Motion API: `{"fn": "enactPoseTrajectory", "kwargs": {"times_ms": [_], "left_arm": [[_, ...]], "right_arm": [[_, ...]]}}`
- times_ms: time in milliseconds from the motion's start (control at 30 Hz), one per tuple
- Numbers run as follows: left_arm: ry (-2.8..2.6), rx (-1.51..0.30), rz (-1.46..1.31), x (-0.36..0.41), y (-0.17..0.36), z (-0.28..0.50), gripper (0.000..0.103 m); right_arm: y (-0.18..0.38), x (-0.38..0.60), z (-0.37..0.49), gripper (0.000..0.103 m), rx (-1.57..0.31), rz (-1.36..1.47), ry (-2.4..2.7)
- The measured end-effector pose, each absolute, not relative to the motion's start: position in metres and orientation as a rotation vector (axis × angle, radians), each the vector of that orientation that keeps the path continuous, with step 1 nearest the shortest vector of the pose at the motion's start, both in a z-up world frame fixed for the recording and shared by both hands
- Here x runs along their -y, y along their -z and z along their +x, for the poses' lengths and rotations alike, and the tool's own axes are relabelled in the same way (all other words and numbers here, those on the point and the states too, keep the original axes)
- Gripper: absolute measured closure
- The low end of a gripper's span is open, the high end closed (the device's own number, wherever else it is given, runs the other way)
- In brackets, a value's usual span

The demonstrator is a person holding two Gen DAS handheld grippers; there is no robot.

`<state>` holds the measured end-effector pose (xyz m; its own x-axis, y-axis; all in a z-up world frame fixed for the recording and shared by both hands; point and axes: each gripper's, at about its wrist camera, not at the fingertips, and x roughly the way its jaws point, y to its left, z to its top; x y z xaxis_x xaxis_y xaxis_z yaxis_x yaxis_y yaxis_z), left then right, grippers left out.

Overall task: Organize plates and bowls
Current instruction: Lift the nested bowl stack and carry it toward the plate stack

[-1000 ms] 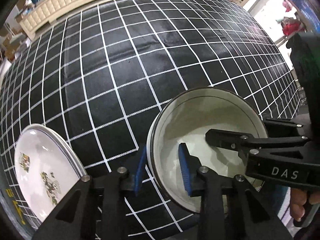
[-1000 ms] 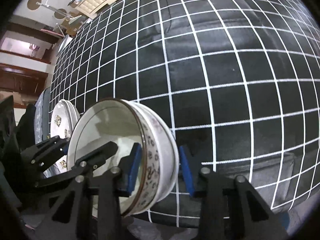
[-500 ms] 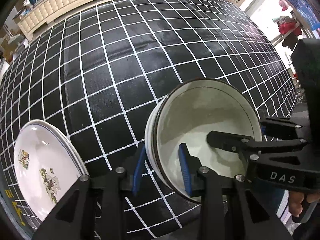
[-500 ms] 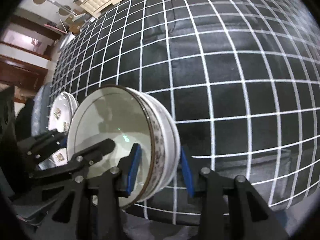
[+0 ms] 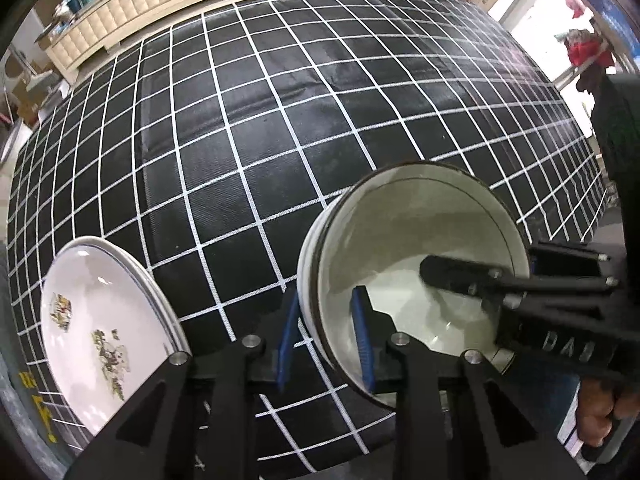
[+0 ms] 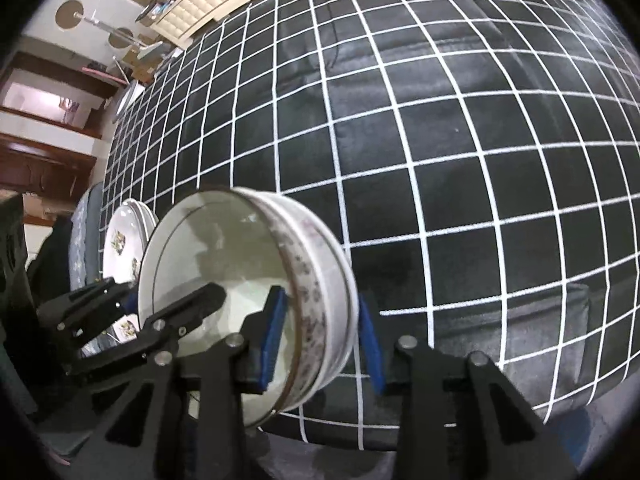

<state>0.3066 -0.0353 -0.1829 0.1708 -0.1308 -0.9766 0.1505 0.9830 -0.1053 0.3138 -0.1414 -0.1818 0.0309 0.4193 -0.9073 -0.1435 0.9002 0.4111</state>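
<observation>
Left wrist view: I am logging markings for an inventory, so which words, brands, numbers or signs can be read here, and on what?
"DAS", blurred, in pale letters on the black body of the right tongs.
Yellow marks on the grey edge beside the plates: not readable.
Plate decals are pictures, not text.

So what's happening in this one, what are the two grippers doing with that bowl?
A person is working both hand-held grippers on one white bowl over the black grid-patterned table. The left hand-held gripper straddles the bowl's left wall and the right hand-held gripper straddles the opposite wall; both jaws have just been closing. The bowl looks tilted. A stack of white plates sits to its left.
</observation>
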Motion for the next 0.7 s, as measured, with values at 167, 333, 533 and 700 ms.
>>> {"fn": "enactPoseTrajectory", "kwargs": {"times_ms": [167, 333, 533, 700], "left_arm": [[0.231, -1.392, -0.049, 0.024, 0.187, 0.309, 0.078], [0.250, -1.420, -0.069, 0.020, 0.188, 0.308, 0.073], [0.263, -1.426, -0.087, 0.023, 0.197, 0.304, 0.062], [0.251, -1.413, -0.110, 0.020, 0.196, 0.300, 0.067]], "right_arm": [[0.178, 0.138, 0.311, 0.066, -1.471, 0.189, -0.456], [0.174, 0.131, 0.310, 0.071, -1.454, 0.124, -0.439], [0.181, 0.127, 0.308, 0.072, -1.458, 0.099, -0.441], [0.192, 0.134, 0.314, 0.069, -1.489, 0.192, -0.467]]}}
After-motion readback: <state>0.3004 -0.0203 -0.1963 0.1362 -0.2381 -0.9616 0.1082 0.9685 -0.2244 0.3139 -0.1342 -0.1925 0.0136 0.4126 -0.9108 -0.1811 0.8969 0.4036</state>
